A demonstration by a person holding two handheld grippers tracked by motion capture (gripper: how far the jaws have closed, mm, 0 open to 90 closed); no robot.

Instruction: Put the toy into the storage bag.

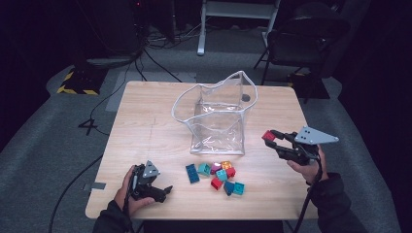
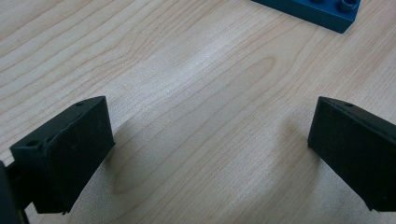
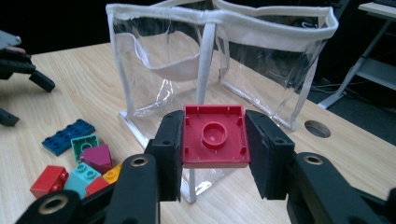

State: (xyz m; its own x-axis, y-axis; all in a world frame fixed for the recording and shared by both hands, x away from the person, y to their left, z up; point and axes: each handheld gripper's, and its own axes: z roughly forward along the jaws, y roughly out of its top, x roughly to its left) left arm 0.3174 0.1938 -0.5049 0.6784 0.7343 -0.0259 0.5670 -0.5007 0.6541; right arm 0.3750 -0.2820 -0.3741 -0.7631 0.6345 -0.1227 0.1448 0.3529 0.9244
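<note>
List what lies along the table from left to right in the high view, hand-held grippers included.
Left hand-held gripper → dark blue flat brick → pile of small bricks → red brick held in the right hand-held gripper. The clear bag stands behind the pile, so it is left out.

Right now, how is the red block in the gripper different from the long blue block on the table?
The red block is square and clamped between the right gripper jaws, up off the table, hollow underside facing the camera. The long blue block is a flat rectangle lying on the table, studs up, untouched, beside the pile. Both are plastic building blocks.
</note>
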